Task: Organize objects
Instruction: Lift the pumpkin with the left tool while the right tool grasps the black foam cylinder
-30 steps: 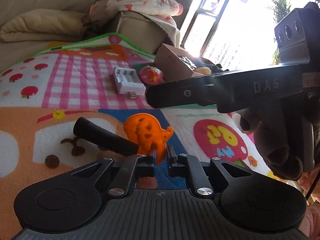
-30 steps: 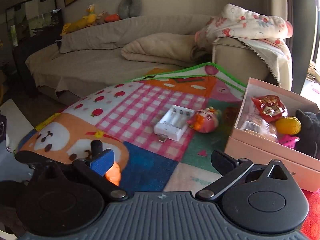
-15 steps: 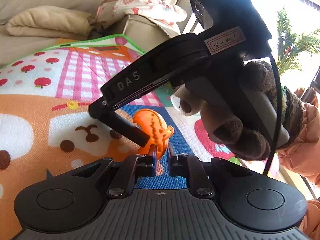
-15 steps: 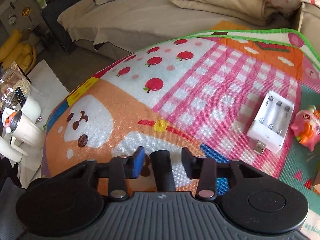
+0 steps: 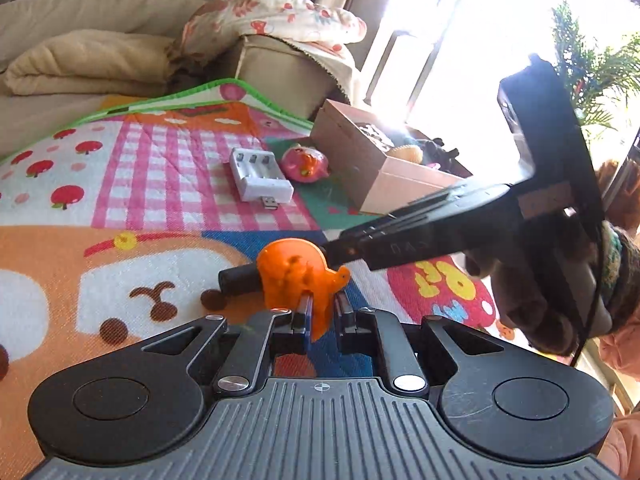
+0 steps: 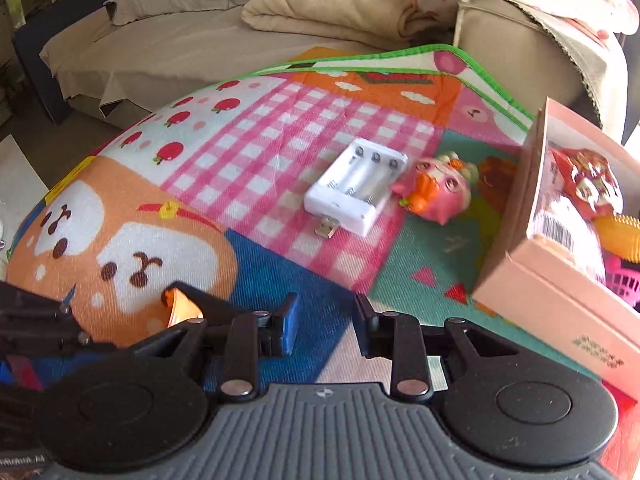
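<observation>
An orange pumpkin-shaped toy (image 5: 296, 276) with a black handle (image 5: 238, 278) sits just above the play mat (image 5: 160, 208). My left gripper (image 5: 322, 312) is shut on the toy's lower edge. The handle sticks out to the left. In the left wrist view my right gripper (image 5: 344, 246) comes in from the right, its tips just behind the toy. In the right wrist view my right gripper (image 6: 326, 320) has its jaws narrowly apart, with only blue mat between them. The orange toy (image 6: 180, 310) shows at lower left, partly hidden by my left gripper.
A white battery charger (image 6: 356, 188) and a pink toy figure (image 6: 438, 192) lie on the mat. At the right stands an open pink box (image 6: 560, 300) holding several toys. A beige sofa (image 6: 280, 28) with folded blankets borders the mat's far edge.
The right gripper's jaws went from wide to narrow. Half a second ago they straddled the black handle; now they sit to the right of the toy with nothing between them. The left grip is unchanged.
</observation>
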`<state>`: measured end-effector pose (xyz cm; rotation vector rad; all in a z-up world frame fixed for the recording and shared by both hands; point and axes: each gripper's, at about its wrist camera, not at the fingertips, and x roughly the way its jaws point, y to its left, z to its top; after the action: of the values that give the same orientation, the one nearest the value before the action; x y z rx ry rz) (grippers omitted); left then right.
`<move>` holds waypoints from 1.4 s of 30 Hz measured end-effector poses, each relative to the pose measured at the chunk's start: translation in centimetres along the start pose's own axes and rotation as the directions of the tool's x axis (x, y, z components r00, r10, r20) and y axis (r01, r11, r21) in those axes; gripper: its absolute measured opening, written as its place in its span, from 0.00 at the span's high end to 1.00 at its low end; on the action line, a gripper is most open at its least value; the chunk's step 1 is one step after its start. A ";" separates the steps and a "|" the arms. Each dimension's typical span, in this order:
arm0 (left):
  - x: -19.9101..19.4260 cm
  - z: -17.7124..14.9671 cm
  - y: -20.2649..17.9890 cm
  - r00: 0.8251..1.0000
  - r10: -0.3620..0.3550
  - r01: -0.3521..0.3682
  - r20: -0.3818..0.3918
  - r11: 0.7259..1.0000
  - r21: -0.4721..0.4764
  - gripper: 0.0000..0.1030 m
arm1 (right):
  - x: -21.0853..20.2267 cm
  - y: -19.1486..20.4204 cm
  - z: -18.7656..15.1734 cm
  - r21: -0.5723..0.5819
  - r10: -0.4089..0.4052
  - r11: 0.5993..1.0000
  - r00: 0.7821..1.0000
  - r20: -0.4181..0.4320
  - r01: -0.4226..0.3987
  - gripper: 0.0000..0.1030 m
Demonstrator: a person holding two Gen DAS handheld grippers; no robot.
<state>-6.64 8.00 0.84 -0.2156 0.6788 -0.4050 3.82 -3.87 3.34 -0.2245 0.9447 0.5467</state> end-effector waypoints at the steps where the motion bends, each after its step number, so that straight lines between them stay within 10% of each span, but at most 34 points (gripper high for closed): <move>1: 0.3 0.1 -0.2 1.000 0.013 -0.013 -0.007 1.000 0.000 0.87 | -0.5 -0.2 -0.7 0.005 0.002 1.000 1.000 0.008 -0.002 0.72; 6: 0.9 0.6 0.4 0.998 0.066 -0.067 -0.024 0.997 -0.024 0.88 | -2.6 -0.1 -2.9 -0.030 -0.016 0.999 0.997 0.074 0.019 0.64; 10: 0.0 0.9 1.4 0.993 0.119 -0.119 -0.011 0.992 -0.038 0.88 | -3.4 0.7 -3.6 -0.107 -0.043 0.993 0.988 0.146 0.059 0.38; 25: -4.0 1.7 5.4 0.981 0.173 -0.162 0.086 0.979 -0.120 0.92 | 2.0 6.1 1.5 -0.360 0.024 0.932 0.980 0.195 0.049 0.25; 33: -3.6 0.9 6.2 0.984 0.147 -0.133 0.097 0.982 -0.137 0.92 | 3.2 4.8 1.6 -0.085 -0.024 0.996 0.981 0.190 0.041 0.15; 42: -2.5 0.3 6.1 0.982 0.175 -0.166 0.070 0.979 -0.122 0.89 | 5.1 4.7 3.3 -0.078 0.009 0.997 0.981 0.195 0.006 0.09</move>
<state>-6.38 14.60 0.49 -0.2794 0.6364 -0.1913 6.02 3.20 1.34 -0.2365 0.7338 0.5967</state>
